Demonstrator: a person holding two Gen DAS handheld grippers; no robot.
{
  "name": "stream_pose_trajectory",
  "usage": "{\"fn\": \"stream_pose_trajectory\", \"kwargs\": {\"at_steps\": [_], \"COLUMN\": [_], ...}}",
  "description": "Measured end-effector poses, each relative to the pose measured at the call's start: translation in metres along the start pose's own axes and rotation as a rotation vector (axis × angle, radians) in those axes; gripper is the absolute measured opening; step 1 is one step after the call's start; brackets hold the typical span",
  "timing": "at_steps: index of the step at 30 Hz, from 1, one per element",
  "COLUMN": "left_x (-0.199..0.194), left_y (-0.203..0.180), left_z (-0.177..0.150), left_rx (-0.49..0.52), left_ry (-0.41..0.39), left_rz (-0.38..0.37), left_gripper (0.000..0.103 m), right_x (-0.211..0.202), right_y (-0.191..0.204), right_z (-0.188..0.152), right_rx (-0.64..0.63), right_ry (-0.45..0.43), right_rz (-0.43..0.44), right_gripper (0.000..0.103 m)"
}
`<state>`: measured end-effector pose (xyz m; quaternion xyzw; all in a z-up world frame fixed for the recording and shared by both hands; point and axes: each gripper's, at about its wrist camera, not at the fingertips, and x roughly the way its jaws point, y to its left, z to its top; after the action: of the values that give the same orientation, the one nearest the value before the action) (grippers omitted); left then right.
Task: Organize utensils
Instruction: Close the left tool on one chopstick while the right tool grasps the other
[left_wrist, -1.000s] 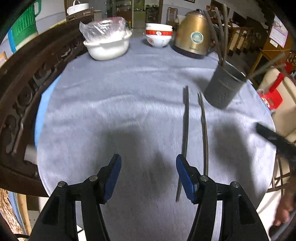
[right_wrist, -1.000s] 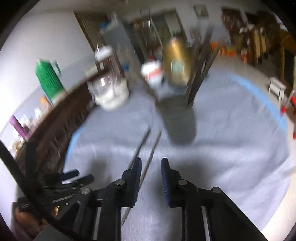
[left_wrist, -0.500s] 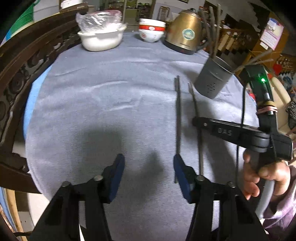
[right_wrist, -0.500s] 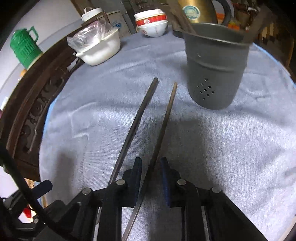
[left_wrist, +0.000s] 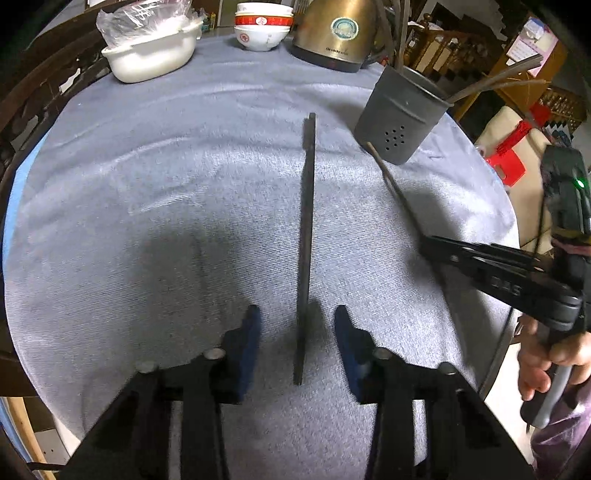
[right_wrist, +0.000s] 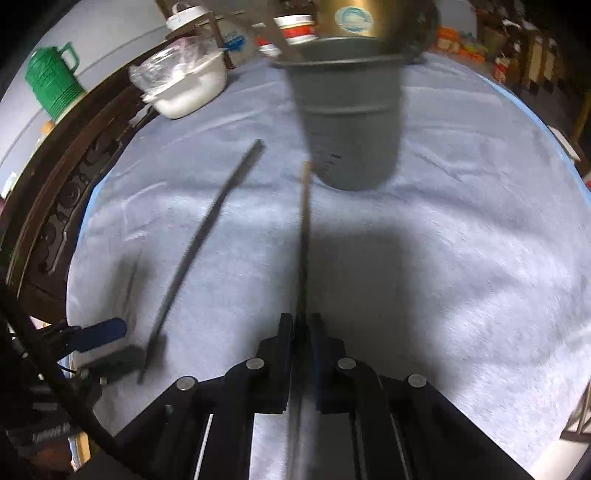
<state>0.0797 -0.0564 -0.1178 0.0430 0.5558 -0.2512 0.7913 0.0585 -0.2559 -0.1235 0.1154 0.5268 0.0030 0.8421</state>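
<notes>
Two chopsticks lie on the grey cloth near a grey perforated holder (left_wrist: 402, 114) with several sticks in it. The dark chopstick (left_wrist: 306, 240) runs between the fingers of my left gripper (left_wrist: 295, 332). Its jaws are closing, and gaps still show between the blue pads and the stick. My right gripper (right_wrist: 300, 325) is shut on the near end of the thinner brown chopstick (right_wrist: 304, 240), whose far tip points at the holder (right_wrist: 347, 110). From the right wrist the dark chopstick (right_wrist: 199, 247) lies to the left, with the left gripper's fingers (right_wrist: 103, 330) at its near end.
At the table's far side stand a white dish under plastic film (left_wrist: 151, 55), stacked red-and-white bowls (left_wrist: 262, 29) and a gold kettle (left_wrist: 332, 33). A carved dark wooden rail (right_wrist: 55, 184) curves along the left edge, with a green jug (right_wrist: 51, 85) behind it.
Both grippers have come down onto the cloth. The left one shifted to straddle the dark chopstick and narrowed. The right one closed on the brown chopstick.
</notes>
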Motion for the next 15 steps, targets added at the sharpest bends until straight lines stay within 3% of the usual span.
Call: {"fn": "stream_pose_trajectory", "kwargs": {"at_steps": [6, 15], "left_x": [0.011, 0.012], "left_y": [-0.001, -0.008], "left_z": [0.003, -0.003], "left_rx": [-0.020, -0.033], "left_ry": [0.016, 0.011], "left_rz": [-0.001, 0.023], "left_gripper": [0.010, 0.005], "right_x": [-0.010, -0.013], "right_y": [-0.027, -0.029], "right_z": [-0.014, -0.018], "right_rx": [0.059, 0.060], "right_ry": [-0.001, -0.024], "right_rz": [0.055, 0.065], "right_gripper": [0.009, 0.009]}}
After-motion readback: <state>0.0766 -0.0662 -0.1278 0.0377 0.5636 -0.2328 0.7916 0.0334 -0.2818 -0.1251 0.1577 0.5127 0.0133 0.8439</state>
